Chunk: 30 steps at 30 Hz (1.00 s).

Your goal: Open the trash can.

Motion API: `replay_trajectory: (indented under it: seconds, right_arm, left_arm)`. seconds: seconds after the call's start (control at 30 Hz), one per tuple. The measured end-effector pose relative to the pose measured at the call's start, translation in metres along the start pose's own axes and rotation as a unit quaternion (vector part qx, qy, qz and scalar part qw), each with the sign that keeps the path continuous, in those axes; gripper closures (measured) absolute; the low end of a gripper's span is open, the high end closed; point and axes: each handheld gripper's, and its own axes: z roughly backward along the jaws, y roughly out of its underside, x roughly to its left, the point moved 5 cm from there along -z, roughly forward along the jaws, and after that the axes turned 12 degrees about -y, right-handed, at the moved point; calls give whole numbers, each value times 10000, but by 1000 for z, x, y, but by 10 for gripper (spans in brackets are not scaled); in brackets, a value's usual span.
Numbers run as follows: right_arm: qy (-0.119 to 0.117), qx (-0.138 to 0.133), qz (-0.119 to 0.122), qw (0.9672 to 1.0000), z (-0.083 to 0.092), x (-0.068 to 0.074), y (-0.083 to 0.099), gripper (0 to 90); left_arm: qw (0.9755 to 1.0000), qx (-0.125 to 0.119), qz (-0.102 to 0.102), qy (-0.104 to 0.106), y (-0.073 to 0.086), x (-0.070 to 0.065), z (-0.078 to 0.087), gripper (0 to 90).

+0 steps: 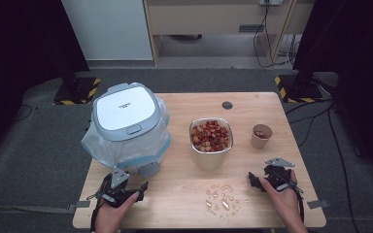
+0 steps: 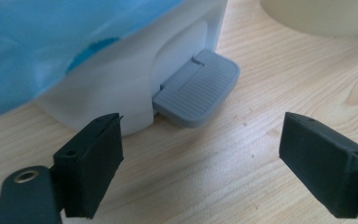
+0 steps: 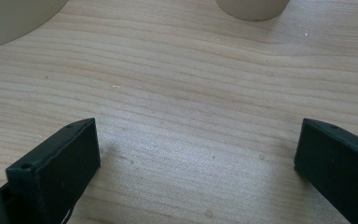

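Left tool point(image 2: 200, 154) faces ribbed grey pedal point(image 2: 197, 88).

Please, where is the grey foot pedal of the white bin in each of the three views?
High view: the grey ribbed foot pedal is left of centre, at the bin's near side.
Left gripper view: it is at centre, above the open jaws.
Right gripper view: not in it.
Shared landmark: the pale wooden table.

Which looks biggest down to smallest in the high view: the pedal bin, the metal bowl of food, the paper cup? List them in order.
1. Pedal bin, clearly the largest, with its white lid and blue liner.
2. Metal bowl of food, mid-sized.
3. Paper cup, the smallest.
All three stand at a similar depth on the table, so nearness hardly skews the ranking.
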Motion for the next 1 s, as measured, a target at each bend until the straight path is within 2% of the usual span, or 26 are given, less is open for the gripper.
replay_trajectory:
  seconds: [0.07,0.17,0.37,0.43,0.5,0.6,0.77,0.8,0.83,0.87,0.9,1.0]
  right_arm:
    - [6,-2,6,10000,0,0,0,5]
    - [7,-6,2,10000,0,0,0,5]
    - [-22,-11,-7,10000,0,-1,0,16]
    - [-40,-48,12,10000,2,-2,-1,73]
    - [-102,-107,-5,9999,3,-2,-3,60]
    - [-106,-140,3,9998,5,-2,-4,64]
    - [-92,-155,75,9998,6,-1,-4,68]
    - [-97,-143,90,9998,6,-1,-4,68]
    - [-103,-142,127,9998,7,-1,-4,73]
    - [-103,-142,127,9998,7,-1,-4,73]
    - [-72,-103,152,9998,6,-1,-4,76]
    - [-42,-73,150,9999,7,-3,-3,81]
  left_arm:
    - [9999,-68,3,-108,-1,1,1,160]
    - [9998,-104,28,-142,-2,1,2,177]
    - [9997,-127,-75,-170,-2,-1,2,225]
    - [9998,-138,-64,-157,-2,-1,2,228]
    - [9997,-154,-68,-149,-2,-1,3,246]
    - [9998,-127,-76,-99,-2,-3,2,252]
    - [9998,-150,-160,-37,-3,-7,3,313]
    - [9997,-167,-167,-10,-4,-7,3,352]
    - [9997,-173,-152,15,-4,-8,2,429]
    - [9997,-186,-157,53,-5,-9,1,429]
    - [9997,-169,-158,119,-6,-10,-2,521]
    - [9995,-186,-196,146,-8,-13,-6,625]
